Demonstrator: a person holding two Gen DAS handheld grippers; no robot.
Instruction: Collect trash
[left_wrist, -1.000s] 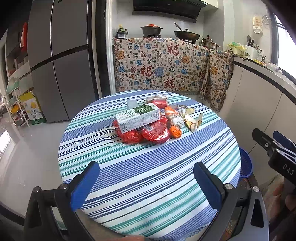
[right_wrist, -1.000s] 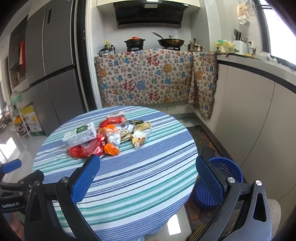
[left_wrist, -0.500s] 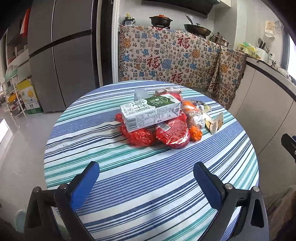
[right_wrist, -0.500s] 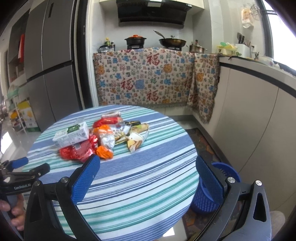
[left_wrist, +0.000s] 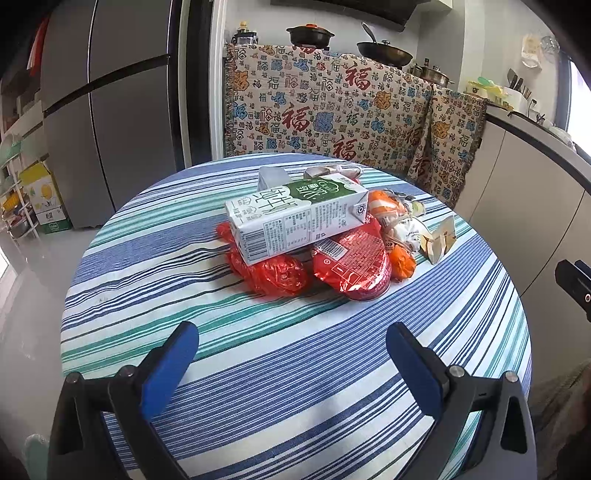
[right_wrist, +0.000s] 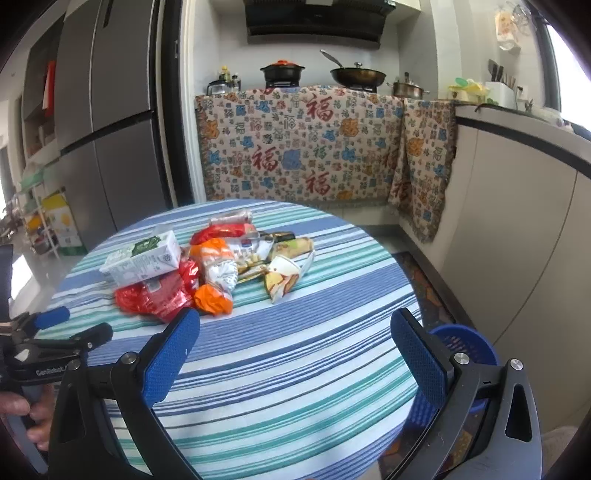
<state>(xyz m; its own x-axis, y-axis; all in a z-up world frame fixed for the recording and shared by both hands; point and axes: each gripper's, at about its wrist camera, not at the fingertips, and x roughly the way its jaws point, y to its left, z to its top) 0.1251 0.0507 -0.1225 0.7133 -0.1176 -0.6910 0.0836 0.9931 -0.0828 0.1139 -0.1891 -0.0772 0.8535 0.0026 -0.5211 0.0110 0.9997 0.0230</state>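
Left wrist view puts the left gripper (left_wrist: 291, 354) low over the near half of the round table (left_wrist: 229, 387), its blue pads spread wide with nothing between them, aimed at the heap of trash near the table's middle but well short of touching it. Nearest its line is the milk carton (left_wrist: 299, 218), lying on its side atop a crumpled red bag (left_wrist: 275, 273) and a red foil lid (left_wrist: 351, 264); its green panel carries large Chinese characters, and a barcode and a block of fine print show on the white sides, too small to read. Beside these lie an orange wrapper (left_wrist: 400, 258) and a torn paper packet (left_wrist: 439, 240). From the right wrist view, the right gripper (right_wrist: 295, 350) also hangs wide and empty over the near edge, farther from the pile, with the blue basket (right_wrist: 465, 343) on the floor just off the table's right side, partly hidden by a finger. Nothing can be seen inside the basket, though little of it shows; collection looks not yet begun, with every piece left to carry over. On the left tool's body the lettering "GenRobot" is partly legible, and the patterned cloth (right_wrist: 299, 147) over the stove counter repeats the character 福.
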